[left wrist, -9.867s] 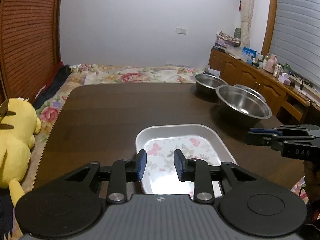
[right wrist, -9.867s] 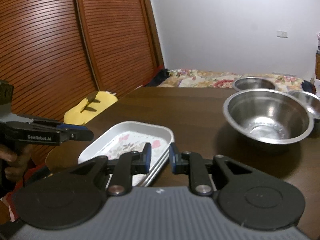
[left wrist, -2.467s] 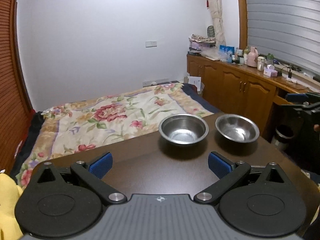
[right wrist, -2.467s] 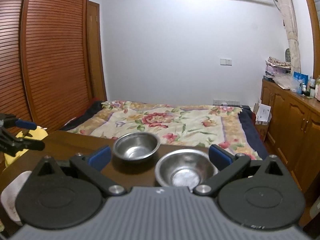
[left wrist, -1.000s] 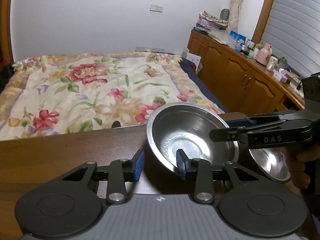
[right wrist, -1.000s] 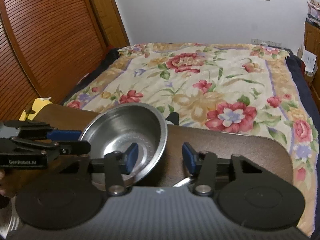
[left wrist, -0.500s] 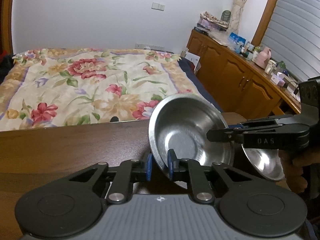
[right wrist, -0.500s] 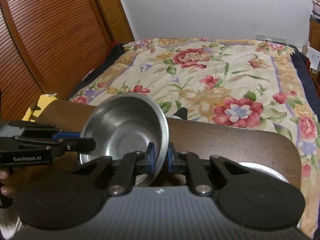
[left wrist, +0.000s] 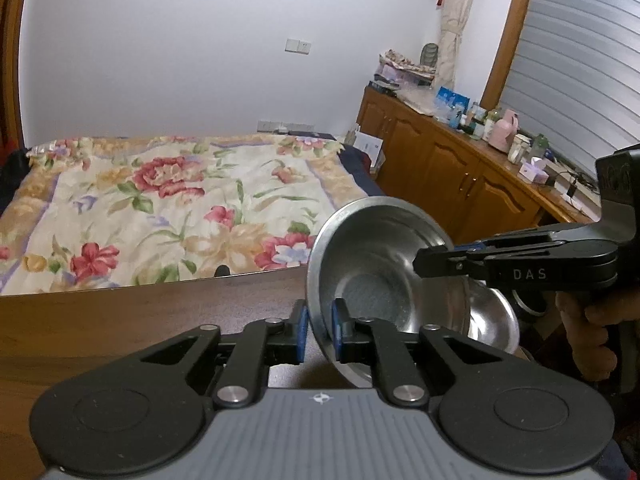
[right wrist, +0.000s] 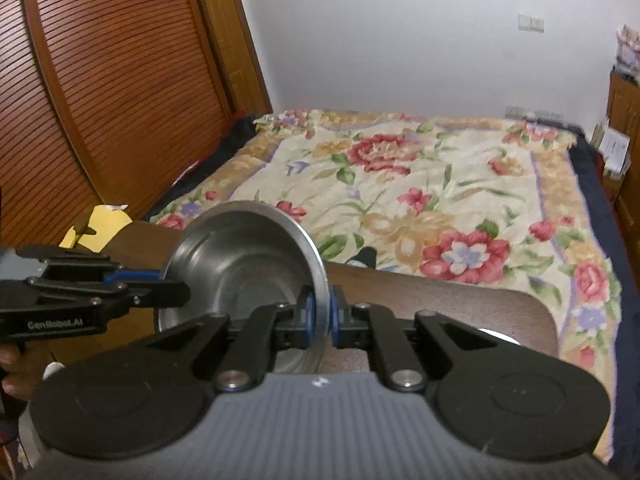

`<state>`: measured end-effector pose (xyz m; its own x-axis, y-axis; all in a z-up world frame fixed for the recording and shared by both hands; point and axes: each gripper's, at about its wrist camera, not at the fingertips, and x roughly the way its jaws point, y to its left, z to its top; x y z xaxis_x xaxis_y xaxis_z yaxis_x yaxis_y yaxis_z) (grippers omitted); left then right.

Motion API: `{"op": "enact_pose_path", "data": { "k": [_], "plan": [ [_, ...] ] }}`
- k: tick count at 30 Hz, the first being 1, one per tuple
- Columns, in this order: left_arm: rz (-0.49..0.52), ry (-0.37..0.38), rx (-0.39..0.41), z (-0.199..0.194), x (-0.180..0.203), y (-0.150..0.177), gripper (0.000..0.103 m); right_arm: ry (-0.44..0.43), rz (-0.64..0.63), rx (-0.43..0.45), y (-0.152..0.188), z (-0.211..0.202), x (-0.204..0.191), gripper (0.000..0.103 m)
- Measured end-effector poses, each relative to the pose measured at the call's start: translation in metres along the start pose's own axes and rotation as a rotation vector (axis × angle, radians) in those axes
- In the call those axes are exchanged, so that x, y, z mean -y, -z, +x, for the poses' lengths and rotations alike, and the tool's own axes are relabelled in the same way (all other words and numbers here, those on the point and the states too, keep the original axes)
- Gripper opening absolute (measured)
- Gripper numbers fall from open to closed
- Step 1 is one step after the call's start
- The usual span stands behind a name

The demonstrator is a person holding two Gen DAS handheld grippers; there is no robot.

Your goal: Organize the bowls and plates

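Note:
One steel bowl [left wrist: 372,264] is raised off the dark wooden table [left wrist: 120,312] and tipped so that its inside faces me. My left gripper [left wrist: 320,328] is shut on its near rim. The right gripper [left wrist: 424,260], held by a hand, comes in from the right and pinches the opposite rim. In the right wrist view the same bowl [right wrist: 240,272] has my right gripper [right wrist: 320,320] shut on its right rim, with the left gripper [right wrist: 176,284] at its left rim. A second steel bowl [left wrist: 492,316] sits on the table behind the raised one; only its edge [right wrist: 496,336] shows on the right.
Past the table's far edge [right wrist: 460,304] lies a bed with a floral cover [left wrist: 180,200]. Wooden cabinets [left wrist: 460,172] crowded with small items line the right wall. Slatted wooden doors [right wrist: 120,80] stand on the left, with a yellow plush toy [right wrist: 100,224] below them.
Both grippers closed on opposite rims of the bowl within the last second. The bowl has since risen off the table and tilted more upright.

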<state>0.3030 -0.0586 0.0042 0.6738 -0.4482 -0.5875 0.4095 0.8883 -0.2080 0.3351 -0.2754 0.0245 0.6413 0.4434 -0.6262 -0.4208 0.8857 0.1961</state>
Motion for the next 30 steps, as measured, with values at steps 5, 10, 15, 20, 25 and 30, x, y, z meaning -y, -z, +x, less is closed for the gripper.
{"op": "enact_pose_path", "data": {
  "k": [5,10,15,20,25,30],
  "plan": [
    [0.007,0.009,0.028,-0.018,0.006,0.003,0.012,0.009,-0.010,0.034,0.000,-0.019,-0.008,0.010],
    [0.026,0.021,0.061,-0.042,0.015,0.003,0.012,0.017,-0.029,0.061,0.000,-0.040,-0.017,0.010],
    [0.049,0.027,0.084,-0.063,0.025,0.006,0.013,0.027,-0.045,0.095,0.002,-0.063,-0.028,0.010],
    [0.061,0.037,0.092,-0.084,0.033,0.019,0.013,0.028,-0.055,0.107,0.013,-0.079,-0.037,0.010],
    [0.051,0.056,0.063,-0.098,0.038,0.040,0.013,0.030,-0.058,0.084,0.035,-0.085,-0.046,0.010],
    [0.055,0.068,0.041,-0.107,0.043,0.060,0.013,0.028,-0.063,0.069,0.051,-0.092,-0.055,0.010]
  ]
}}
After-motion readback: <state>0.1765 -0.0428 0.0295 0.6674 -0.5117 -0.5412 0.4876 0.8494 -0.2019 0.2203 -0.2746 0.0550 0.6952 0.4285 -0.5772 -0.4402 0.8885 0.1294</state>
